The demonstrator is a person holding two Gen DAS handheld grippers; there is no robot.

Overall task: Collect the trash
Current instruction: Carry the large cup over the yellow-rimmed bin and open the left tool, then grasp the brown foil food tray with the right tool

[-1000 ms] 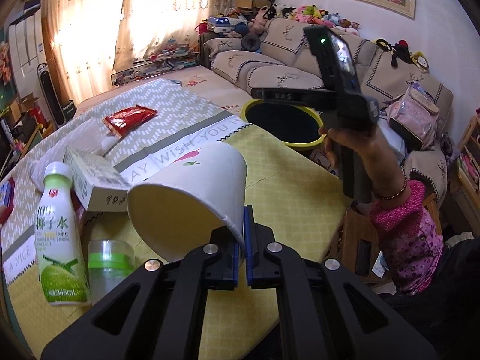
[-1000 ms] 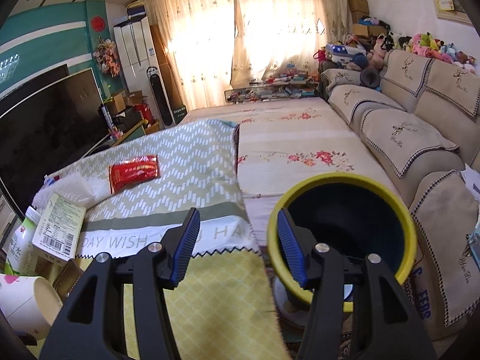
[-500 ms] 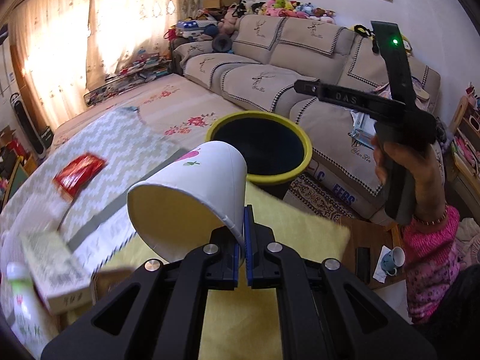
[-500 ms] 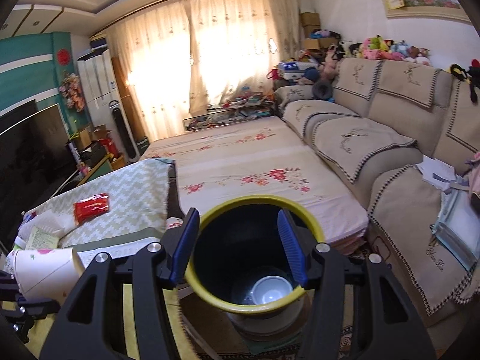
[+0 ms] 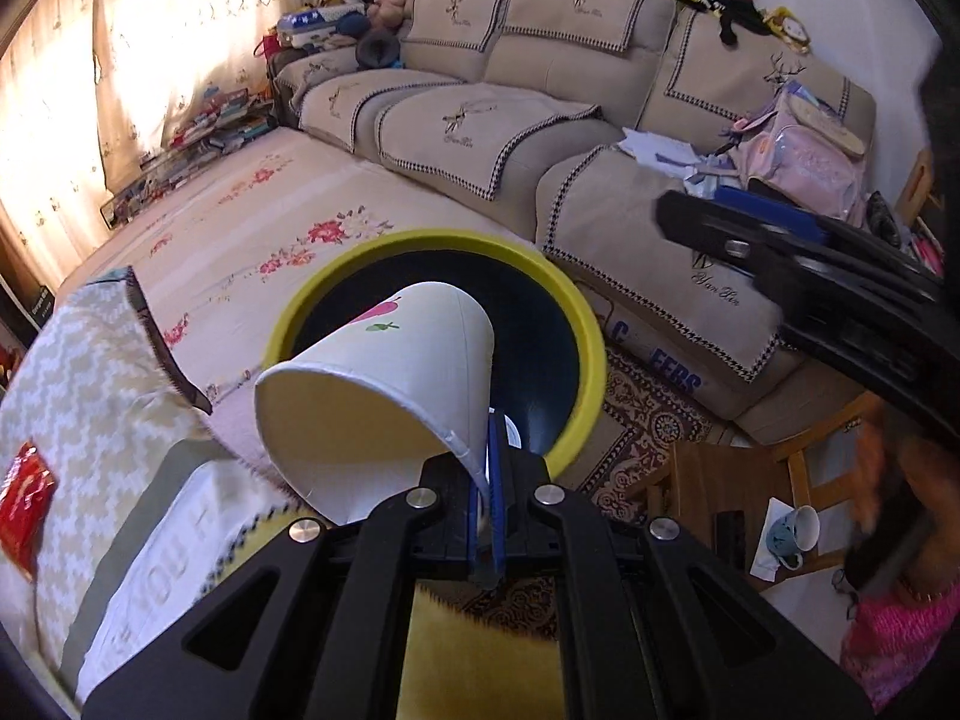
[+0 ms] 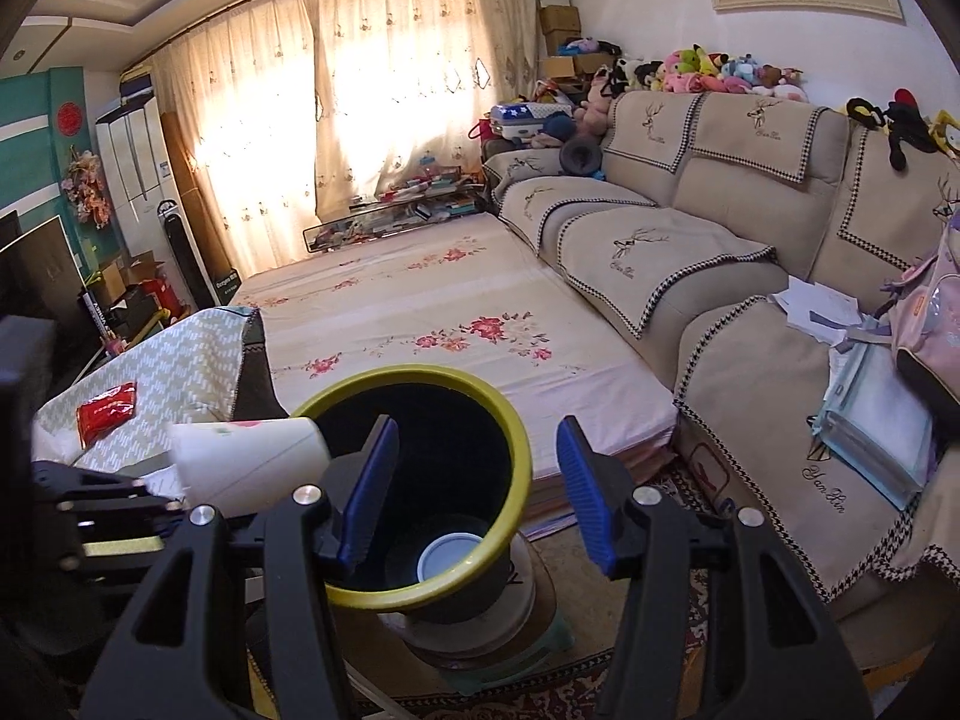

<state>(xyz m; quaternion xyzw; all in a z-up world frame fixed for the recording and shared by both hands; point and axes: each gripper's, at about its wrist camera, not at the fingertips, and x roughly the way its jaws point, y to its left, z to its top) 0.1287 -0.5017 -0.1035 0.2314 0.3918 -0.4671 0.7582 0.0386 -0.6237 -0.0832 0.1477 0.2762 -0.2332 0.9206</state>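
Disposal step: your left gripper (image 5: pixel 483 480) pinches the paper cup (image 5: pixel 384 396) rim, cup ahead of its fingers over the bin (image 5: pixel 591 348). Right gripper (image 6: pixel 477 486) is empty, jaws apart. Next, release over the opening.

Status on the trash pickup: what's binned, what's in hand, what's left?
Done: one round white item already lies at the bottom of the bin. In hand: the left gripper is shut on the rim of a paper cup, held beside the bin's rim, not yet released. The right gripper is open and empty. Left: the red wrapper on the table cloth.
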